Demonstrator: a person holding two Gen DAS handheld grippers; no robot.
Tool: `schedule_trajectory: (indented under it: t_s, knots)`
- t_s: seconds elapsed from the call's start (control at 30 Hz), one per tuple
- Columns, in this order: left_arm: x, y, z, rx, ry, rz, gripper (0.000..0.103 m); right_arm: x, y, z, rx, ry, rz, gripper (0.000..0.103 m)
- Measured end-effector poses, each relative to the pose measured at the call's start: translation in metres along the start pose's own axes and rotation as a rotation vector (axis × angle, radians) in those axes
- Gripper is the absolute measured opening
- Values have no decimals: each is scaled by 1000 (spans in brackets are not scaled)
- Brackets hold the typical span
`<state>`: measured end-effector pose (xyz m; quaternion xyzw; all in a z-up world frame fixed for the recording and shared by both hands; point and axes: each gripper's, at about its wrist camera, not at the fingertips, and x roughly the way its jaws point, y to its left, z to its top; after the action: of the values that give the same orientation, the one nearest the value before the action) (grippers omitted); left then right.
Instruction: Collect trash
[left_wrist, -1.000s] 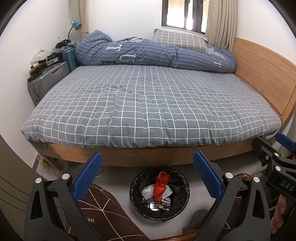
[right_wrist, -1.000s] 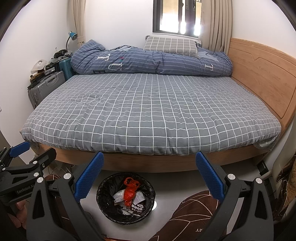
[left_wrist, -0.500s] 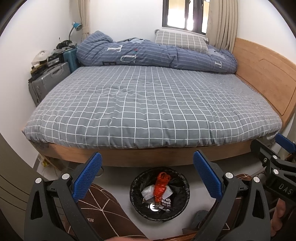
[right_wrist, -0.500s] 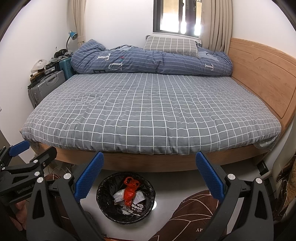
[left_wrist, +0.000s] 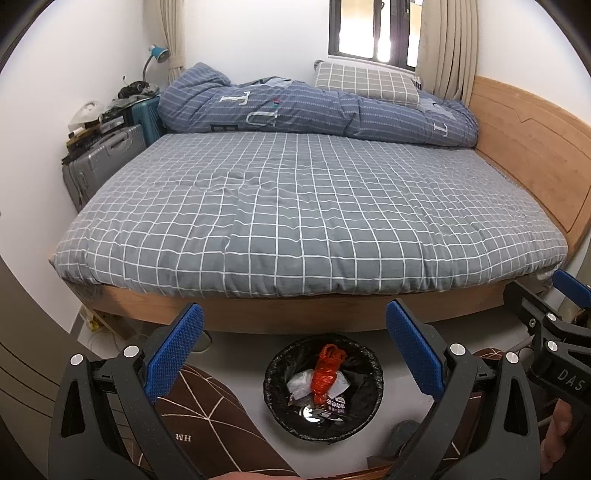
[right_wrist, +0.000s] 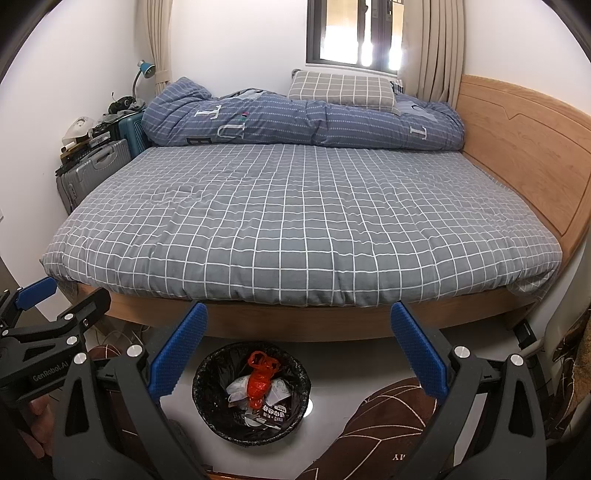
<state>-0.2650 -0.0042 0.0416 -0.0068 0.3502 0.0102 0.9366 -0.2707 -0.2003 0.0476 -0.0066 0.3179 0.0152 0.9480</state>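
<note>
A round bin with a black liner (left_wrist: 273, 373) stands on the floor at the foot of the bed; it also shows in the right wrist view (right_wrist: 207, 373). In it lie a red plastic bag (left_wrist: 325, 371) (right_wrist: 258, 380) and several white wrappers. My left gripper (left_wrist: 293, 350) is open and empty, held above the bin. My right gripper (right_wrist: 299, 350) is open and empty, to the right of the bin. Each gripper shows at the edge of the other's view.
A bed with a grey checked sheet (left_wrist: 314, 206) fills the room ahead, with a rolled blue duvet (left_wrist: 314, 110) and a pillow at the back. Suitcases (left_wrist: 99, 162) stand by the left wall. The wooden headboard (left_wrist: 532, 147) is on the right. Brown patterned trouser legs (left_wrist: 207, 413) show below.
Both views have shifted very slightly; the grippers stay open and the bin's contents are unchanged.
</note>
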Motion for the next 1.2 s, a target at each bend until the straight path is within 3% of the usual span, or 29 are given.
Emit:
schedule_trajectory:
  t_s: [1.2]
  knots:
    - [2, 0, -3, 0, 9, 1, 97, 0, -1, 1, 0, 1, 0, 95]
